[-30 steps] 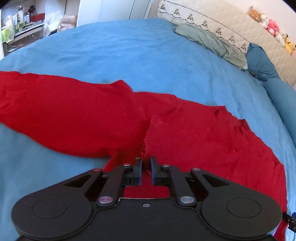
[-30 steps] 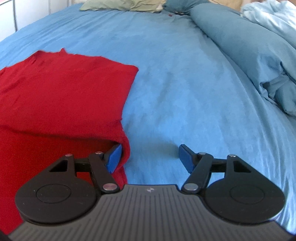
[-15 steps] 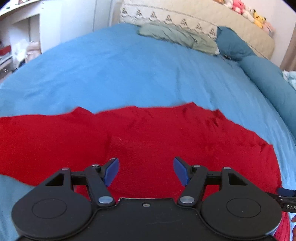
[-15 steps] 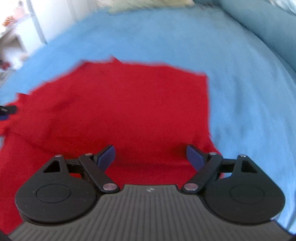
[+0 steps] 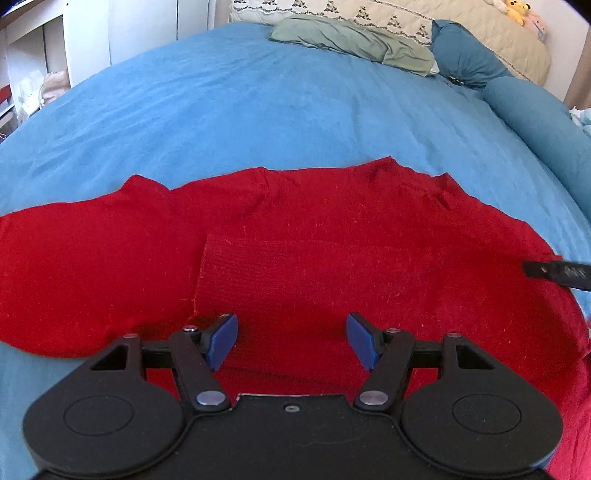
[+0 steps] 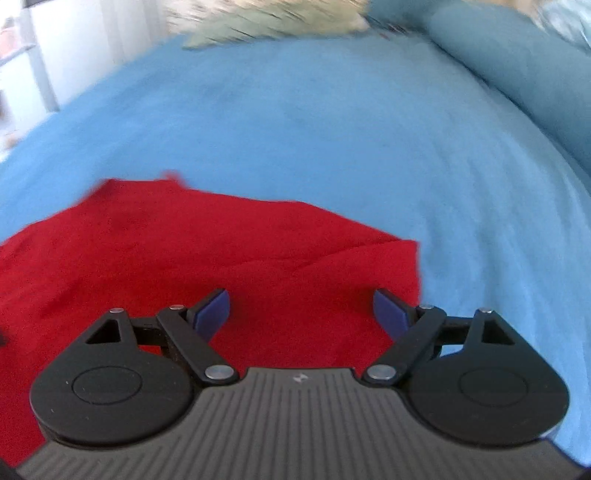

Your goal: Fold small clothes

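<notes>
A red knitted garment [image 5: 332,240] lies spread on the blue bedspread [image 5: 258,110], with a folded layer on top near me. My left gripper [image 5: 291,341] is open and empty just above its near part. In the right wrist view, which is blurred, the same red garment [image 6: 184,258] fills the lower left. My right gripper [image 6: 301,314] is open and empty over the garment's right corner. A black tip of the right gripper [image 5: 557,273] shows at the right edge of the left wrist view.
A grey-green cloth [image 5: 354,44] and a teal bolster [image 5: 469,55] lie at the head of the bed by a beige quilted headboard [image 5: 480,22]. A rolled blue duvet [image 6: 517,74] runs along the right side. White shelving [image 5: 33,74] stands beyond the left edge.
My left gripper let go of the red garment and opened, then pulled back a little. My right gripper, open throughout, swung from the bare bedspread to over the garment's right corner.
</notes>
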Tool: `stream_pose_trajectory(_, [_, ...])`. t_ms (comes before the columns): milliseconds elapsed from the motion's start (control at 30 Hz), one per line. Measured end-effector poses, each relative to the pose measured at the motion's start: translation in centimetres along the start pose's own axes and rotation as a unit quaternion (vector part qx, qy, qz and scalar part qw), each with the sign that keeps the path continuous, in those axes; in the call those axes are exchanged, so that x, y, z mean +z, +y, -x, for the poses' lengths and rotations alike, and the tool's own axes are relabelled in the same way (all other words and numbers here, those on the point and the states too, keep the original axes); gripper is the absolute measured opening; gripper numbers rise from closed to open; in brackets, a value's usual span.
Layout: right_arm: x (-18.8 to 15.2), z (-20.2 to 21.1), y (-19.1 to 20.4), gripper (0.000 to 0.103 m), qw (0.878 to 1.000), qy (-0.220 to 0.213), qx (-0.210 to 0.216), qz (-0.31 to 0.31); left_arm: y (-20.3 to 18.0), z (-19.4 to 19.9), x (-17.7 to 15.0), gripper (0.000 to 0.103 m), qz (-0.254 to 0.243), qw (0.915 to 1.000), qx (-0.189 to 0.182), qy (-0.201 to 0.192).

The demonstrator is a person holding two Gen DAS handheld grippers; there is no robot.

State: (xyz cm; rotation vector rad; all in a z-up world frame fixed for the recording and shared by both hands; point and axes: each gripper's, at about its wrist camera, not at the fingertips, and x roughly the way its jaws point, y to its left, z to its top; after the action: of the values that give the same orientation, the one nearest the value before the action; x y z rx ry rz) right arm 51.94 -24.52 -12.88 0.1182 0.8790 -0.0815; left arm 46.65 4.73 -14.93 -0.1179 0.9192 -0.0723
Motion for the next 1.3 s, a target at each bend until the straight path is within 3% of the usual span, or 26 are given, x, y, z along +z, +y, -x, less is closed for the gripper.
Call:
stream_pose_trajectory(200, [1.7, -0.5, 0.0, 0.103, 0.999, -0.004, -0.012, -0.031, 0.7, 1.0, 0.5, 0.070, 0.018, 0.9998, -0.007, -0.003])
stream_pose_trajectory(300, [2.2, 3.2, 1.7, 0.103, 0.999, -0.039, 0.019, -0.011, 1.4, 3.4, 1.2, 0.070, 0.037, 0.9991, 0.005, -0.019])
stream_pose_trajectory(367, [2.6, 6.3, 3.4, 0.103, 0.998, -0.055, 0.017, 0.007, 2.2, 5.5, 1.6, 0.070, 0.051, 0.9981, 0.013, -0.031])
stream_pose_trajectory(500, [3.4, 12.9, 6.1, 0.103, 0.996, -0.075, 0.050, -0.012, 5.0, 10.4, 2.3, 0.075, 0.078, 0.9953, 0.022, -0.052])
stream_pose_trajectory(600, [3.3, 16.3, 9.8, 0.103, 0.995, -0.083, 0.047, 0.017, 8.4, 13.5, 2.5, 0.100, 0.104, 0.9924, 0.023, -0.063])
stream_pose_trajectory(767, [3.0, 17.7, 16.5, 0.103, 0.994, -0.071, 0.072, 0.037, 16.0, 17.2, 2.1, 0.102, 0.154, 0.9836, 0.045, -0.083])
stream_pose_trajectory(967, [-0.7, 18.4, 23.3, 0.103, 0.994, -0.056, 0.092, 0.011, 25.8, 18.0, 0.3, 0.101, 0.218, 0.9684, 0.087, -0.085])
stream_pose_trajectory(1167, [-3.8, 17.2, 27.7, 0.103, 0.997, -0.027, 0.078, 0.001, 34.0, 15.7, -1.3, 0.085, 0.264, 0.9548, 0.123, -0.061])
stream_pose_trajectory(1300, [-4.9, 16.5, 29.0, 0.103, 0.997, -0.019, 0.069, -0.019, 38.1, 13.1, -2.2, 0.058, 0.308, 0.9441, 0.108, -0.045])
